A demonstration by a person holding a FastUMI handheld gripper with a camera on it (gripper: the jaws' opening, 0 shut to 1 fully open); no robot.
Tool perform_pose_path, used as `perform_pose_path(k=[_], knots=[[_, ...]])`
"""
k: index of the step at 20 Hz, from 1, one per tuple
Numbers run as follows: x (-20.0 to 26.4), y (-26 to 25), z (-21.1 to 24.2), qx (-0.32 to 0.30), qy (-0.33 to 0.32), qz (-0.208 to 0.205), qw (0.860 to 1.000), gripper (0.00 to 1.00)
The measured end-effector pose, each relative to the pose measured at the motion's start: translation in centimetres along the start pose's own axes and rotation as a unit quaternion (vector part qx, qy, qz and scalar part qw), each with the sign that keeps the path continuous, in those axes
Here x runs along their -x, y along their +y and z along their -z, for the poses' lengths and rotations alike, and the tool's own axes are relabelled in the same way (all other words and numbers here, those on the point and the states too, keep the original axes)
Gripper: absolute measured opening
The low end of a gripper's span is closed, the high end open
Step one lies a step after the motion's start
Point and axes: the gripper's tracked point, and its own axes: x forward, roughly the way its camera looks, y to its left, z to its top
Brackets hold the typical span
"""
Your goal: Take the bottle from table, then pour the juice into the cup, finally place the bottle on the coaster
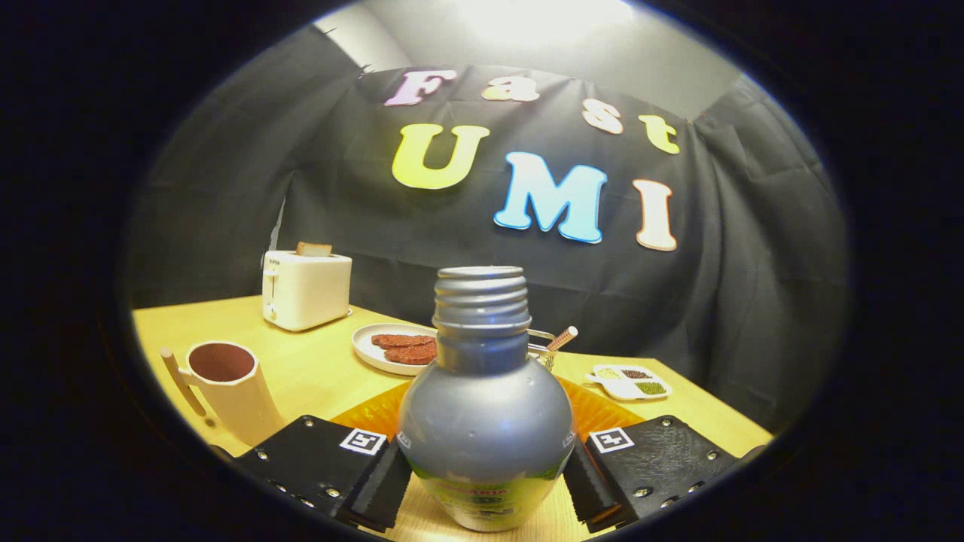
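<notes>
A grey, bulb-shaped bottle (486, 421) with a threaded, uncapped neck stands upright between my fingers. My gripper (486, 482) is shut on its round lower body, one finger pressing on each side. I cannot tell whether its base touches the wooden table (316, 373). Just behind the bottle lies an orange coaster (369, 412), mostly hidden by the bottle. A cream cup (230, 391) with a side handle and a dark inside stands beyond my left finger.
A cream toaster (305, 288) with a slice of bread in it stands at the back left. A white plate (373, 350) with brown patties, a small wire holder with a stick (561, 339) and a white dish of condiments (629, 382) lie beyond the coaster.
</notes>
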Motion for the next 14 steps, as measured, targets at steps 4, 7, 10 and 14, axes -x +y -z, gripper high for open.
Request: perform_pose_path(k=[4,7,10,14], knots=[[-1.3,1.6,-0.7,0.081,0.008,0.000,0.997,0.83],[-2.1,2.8,-1.0,0.136,0.009,-0.004,0.991,0.84],[-2.7,3.7,-0.7,0.170,0.006,-0.007,0.985,0.83],[-3.2,5.0,-1.1,0.229,-0.004,-0.013,0.973,0.84]])
